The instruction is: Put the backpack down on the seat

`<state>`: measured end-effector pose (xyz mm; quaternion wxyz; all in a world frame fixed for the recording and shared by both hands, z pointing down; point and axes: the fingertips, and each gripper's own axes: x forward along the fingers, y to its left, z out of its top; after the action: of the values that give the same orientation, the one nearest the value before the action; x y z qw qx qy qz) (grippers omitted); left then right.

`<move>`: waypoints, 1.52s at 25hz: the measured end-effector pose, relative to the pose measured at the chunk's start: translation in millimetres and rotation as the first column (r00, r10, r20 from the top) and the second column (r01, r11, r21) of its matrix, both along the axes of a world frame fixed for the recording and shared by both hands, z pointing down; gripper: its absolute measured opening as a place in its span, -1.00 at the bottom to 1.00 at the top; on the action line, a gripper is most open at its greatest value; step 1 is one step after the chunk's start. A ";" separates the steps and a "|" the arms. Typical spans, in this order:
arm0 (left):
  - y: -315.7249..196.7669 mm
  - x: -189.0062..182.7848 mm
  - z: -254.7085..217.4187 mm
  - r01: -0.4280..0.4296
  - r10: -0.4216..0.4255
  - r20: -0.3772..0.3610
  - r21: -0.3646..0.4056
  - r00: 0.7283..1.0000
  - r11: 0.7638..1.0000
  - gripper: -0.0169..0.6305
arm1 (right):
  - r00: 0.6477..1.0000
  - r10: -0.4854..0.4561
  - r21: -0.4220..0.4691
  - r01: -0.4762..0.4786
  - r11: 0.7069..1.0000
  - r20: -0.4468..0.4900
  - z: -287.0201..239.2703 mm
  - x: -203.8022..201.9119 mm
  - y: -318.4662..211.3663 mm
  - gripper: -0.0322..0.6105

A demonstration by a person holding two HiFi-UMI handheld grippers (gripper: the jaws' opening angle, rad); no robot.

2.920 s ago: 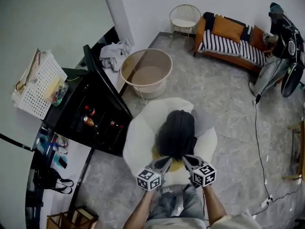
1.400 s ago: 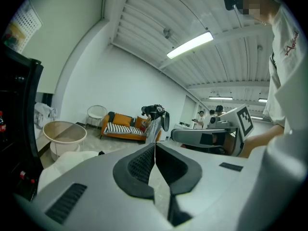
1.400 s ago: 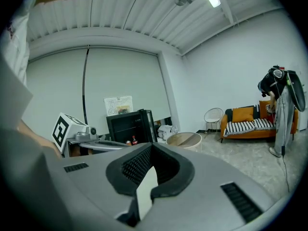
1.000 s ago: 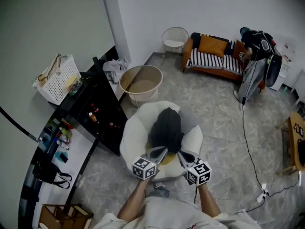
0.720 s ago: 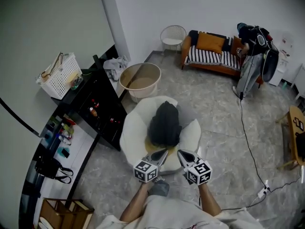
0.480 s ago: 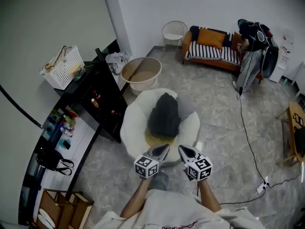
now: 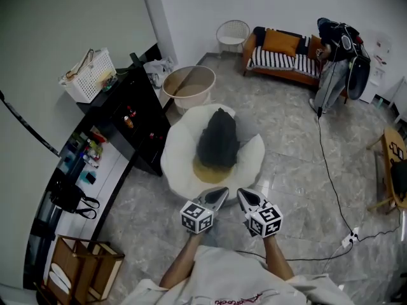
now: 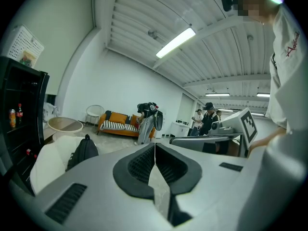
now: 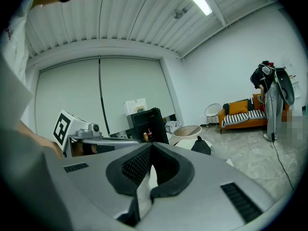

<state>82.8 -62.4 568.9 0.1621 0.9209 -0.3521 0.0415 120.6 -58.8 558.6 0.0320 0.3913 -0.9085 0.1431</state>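
The black backpack [image 7: 218,138] rests upright in the hollow of the white beanbag seat [image 7: 181,164], with nothing touching it. Both grippers hang nearer to me than the seat, over the floor. My left gripper [image 7: 222,190] is shut and holds nothing. My right gripper [image 7: 242,192] is shut and empty too. In the left gripper view the jaws of my left gripper [image 8: 155,146] meet along a thin line, and the backpack [image 8: 83,151] sits on the seat [image 8: 48,160] at the left. The right gripper view shows my right gripper [image 9: 150,146] closed, with the backpack [image 9: 201,147] beyond it.
A black cabinet [image 7: 130,129] stands left of the seat, a white basket [image 7: 89,75] on top. A round beige tub [image 7: 189,84] sits behind the seat. Farther back are an orange sofa [image 7: 286,53] and a wire chair [image 7: 233,33]. A cable [image 7: 331,167] crosses the floor at right.
Both grippers have drawn back from the backpack's near edge toward me, off the seat. The backpack stays on the seat. The camera has moved back.
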 end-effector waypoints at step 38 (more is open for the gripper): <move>102.3 -22.0 -10.5 0.028 -0.026 -0.040 0.036 0.999 0.999 -0.85 | 0.999 -0.031 0.021 0.031 0.999 -0.026 -7.5 -30.4 97.4 -0.82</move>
<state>60.8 39.9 558.4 0.1525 0.9195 -0.3619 0.0146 90.2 38.6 551.1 0.0419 0.3794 -0.9154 0.1280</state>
